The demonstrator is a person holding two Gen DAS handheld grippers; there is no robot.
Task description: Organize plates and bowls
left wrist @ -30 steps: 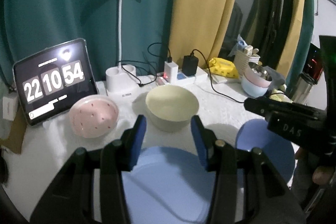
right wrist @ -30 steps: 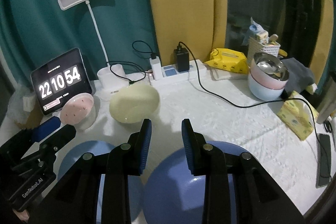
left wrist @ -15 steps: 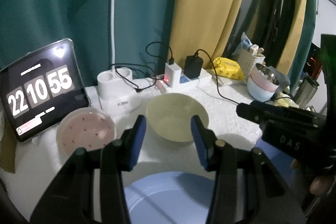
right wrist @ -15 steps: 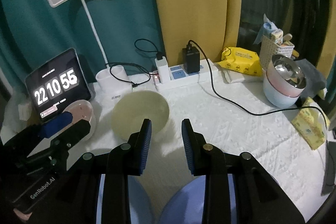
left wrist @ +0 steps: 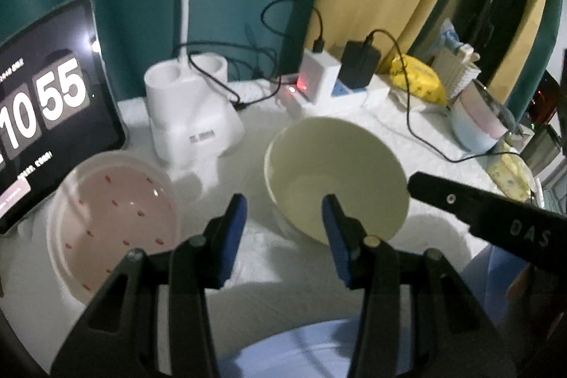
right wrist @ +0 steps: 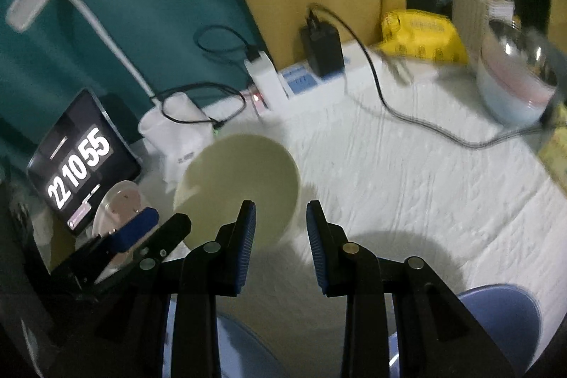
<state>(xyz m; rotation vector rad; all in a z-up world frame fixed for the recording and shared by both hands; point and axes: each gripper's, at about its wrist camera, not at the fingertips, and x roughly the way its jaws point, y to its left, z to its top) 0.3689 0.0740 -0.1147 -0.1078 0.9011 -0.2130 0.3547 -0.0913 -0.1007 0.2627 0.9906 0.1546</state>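
Progress: early, by my reading; nothing is stacked yet, and every dish lies on its own on the counter (right wrist: 407,186).
Done: no sorted pile shows among the loose dishes.
Left: the bowls and the plates all remain to be gathered, probably bowl into bowl and plate onto plate.
Left gripper (left wrist: 281,231): its fingers stand partly apart and hold nothing; the right-hand finger overlaps the near rim of the cream bowl (left wrist: 333,179) in the view, contact not clear.
Right gripper (right wrist: 280,232): fingers partly apart, narrower than the left pair, empty, poised just before the same bowl.
Cream bowl: upright, deep, plain pale yellow-green, empty, mid-counter in front of the white lamp base (left wrist: 191,108).
Pink bowl (left wrist: 113,218): upright, shallow-looking, pink inside with small red specks, white rim, just left of the cream bowl, beside the tablet clock (right wrist: 79,162).
Blue plates: one pale blue plate (left wrist: 312,349) lies at the near edge under the left gripper; a second blue plate (right wrist: 503,321) lies near right, apart from it.
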